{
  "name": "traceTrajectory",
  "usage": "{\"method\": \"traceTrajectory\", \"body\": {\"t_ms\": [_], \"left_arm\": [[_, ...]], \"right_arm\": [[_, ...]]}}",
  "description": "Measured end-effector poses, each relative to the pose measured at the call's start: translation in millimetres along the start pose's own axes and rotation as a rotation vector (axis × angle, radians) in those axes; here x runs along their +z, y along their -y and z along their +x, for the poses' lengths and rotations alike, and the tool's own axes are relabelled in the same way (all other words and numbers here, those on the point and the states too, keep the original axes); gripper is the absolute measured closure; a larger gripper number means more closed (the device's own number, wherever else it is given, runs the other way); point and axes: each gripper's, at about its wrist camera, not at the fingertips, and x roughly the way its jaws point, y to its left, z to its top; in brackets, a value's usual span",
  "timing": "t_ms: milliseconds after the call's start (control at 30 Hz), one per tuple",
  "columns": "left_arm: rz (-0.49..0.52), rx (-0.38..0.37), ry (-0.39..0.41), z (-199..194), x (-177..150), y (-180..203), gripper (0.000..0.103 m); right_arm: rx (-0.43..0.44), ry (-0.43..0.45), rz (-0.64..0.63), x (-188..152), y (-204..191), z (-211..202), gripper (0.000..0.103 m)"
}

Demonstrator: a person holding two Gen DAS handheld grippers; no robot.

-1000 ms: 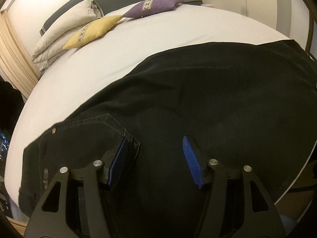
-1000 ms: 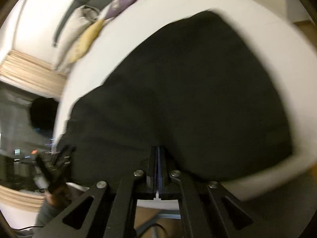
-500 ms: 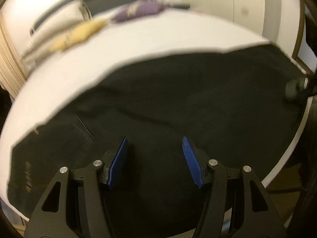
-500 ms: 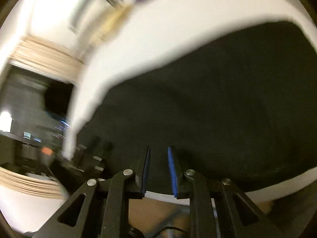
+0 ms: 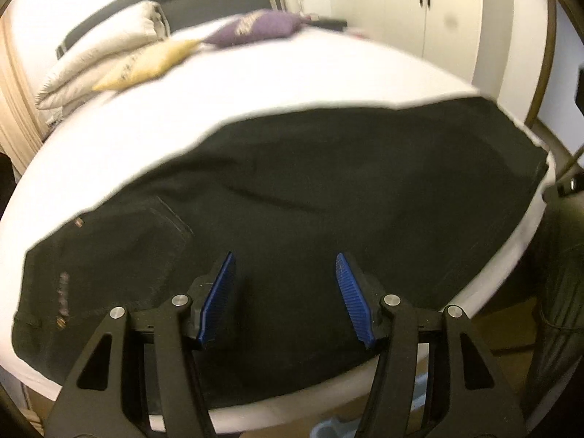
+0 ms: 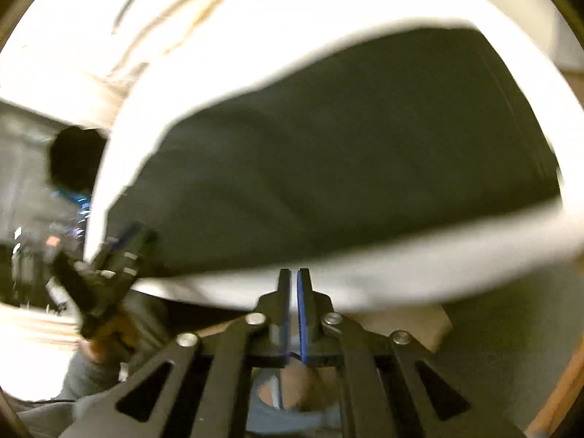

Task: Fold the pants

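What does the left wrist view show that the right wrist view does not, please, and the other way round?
Only the left wrist view shows the yellow cushion, the purple cushion, the white wardrobe doors and the pants' pocket stitching. Only the right wrist view shows the left gripper from outside, in the person's hand. Both show the black pants lying flat on the white bed.

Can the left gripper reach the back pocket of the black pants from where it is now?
Probably yes: the left gripper hangs open above the pants, and nothing lies between it and the pocket.
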Motion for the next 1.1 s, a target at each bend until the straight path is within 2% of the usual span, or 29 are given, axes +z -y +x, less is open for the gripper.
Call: {"method": "traceTrajectory", "body": {"t_ms": [33,100,167,200,267,333,400,467,500,600,667,767,800,833,867,900,933,1000,1067,1100], "left_arm": [[-0.012,0.014,0.029,-3,7,-4,0.047],[-0.056,0.052,0.079,-3,28,-20,0.047],[-0.088,0.08,0.089,6,45,-37,0.047],[-0.098,0.095,0.087,12,50,-44,0.047],[-0.127,0.114,0.036,33,57,-60,0.047],[-0.167,0.107,-0.045,55,47,-69,0.047],[-0.179,0.112,-0.105,72,34,-73,0.047],[-0.197,0.122,-0.064,69,15,-73,0.047],[-0.205,0.131,-0.056,66,9,-71,0.047],[-0.196,0.148,-0.045,64,5,-68,0.047],[-0.196,0.134,-0.039,69,11,-71,0.047],[-0.203,0.112,-0.047,76,18,-78,0.047],[-0.207,0.103,-0.053,69,16,-80,0.047],[-0.225,0.089,-0.049,60,20,-87,0.047],[-0.26,0.078,-0.01,50,29,-97,0.047],[-0.284,0.084,0.021,44,35,-107,0.047],[-0.304,0.087,0.036,43,44,-113,0.047],[-0.353,0.071,0.055,45,63,-133,0.047],[-0.355,0.054,0.046,57,78,-144,0.047],[-0.347,0.042,0.038,65,85,-148,0.047]], "right_arm": [[0.059,0.035,-0.027,12,-6,-4,0.075],[0.113,0.064,-0.066,37,-27,4,0.069],[0.196,0.075,-0.143,63,-60,21,0.068],[0.253,0.079,-0.18,76,-76,33,0.062],[0.319,0.042,-0.212,104,-102,66,0.061],[0.423,-0.034,-0.21,125,-121,107,0.061],[0.467,-0.083,-0.173,144,-134,153,0.061],[0.492,-0.137,-0.15,141,-135,187,0.061],[0.479,-0.176,-0.129,144,-131,212,0.061],[0.323,-0.185,-0.115,147,-107,238,0.103],[0.347,-0.144,-0.066,154,-91,236,0.103],[0.196,-0.015,-0.049,161,-63,198,0.103],[0.134,0.009,-0.054,164,-62,188,0.099],[0.118,0.021,-0.077,165,-65,181,0.095],[0.136,0.03,-0.109,163,-75,176,0.094],[0.201,0.021,-0.148,160,-90,173,0.091],[0.242,0.001,-0.173,152,-103,174,0.084],[0.314,-0.049,-0.231,145,-131,185,0.081],[0.335,-0.093,-0.262,138,-146,200,0.079],[0.3,-0.113,-0.255,138,-145,214,0.08]]}}
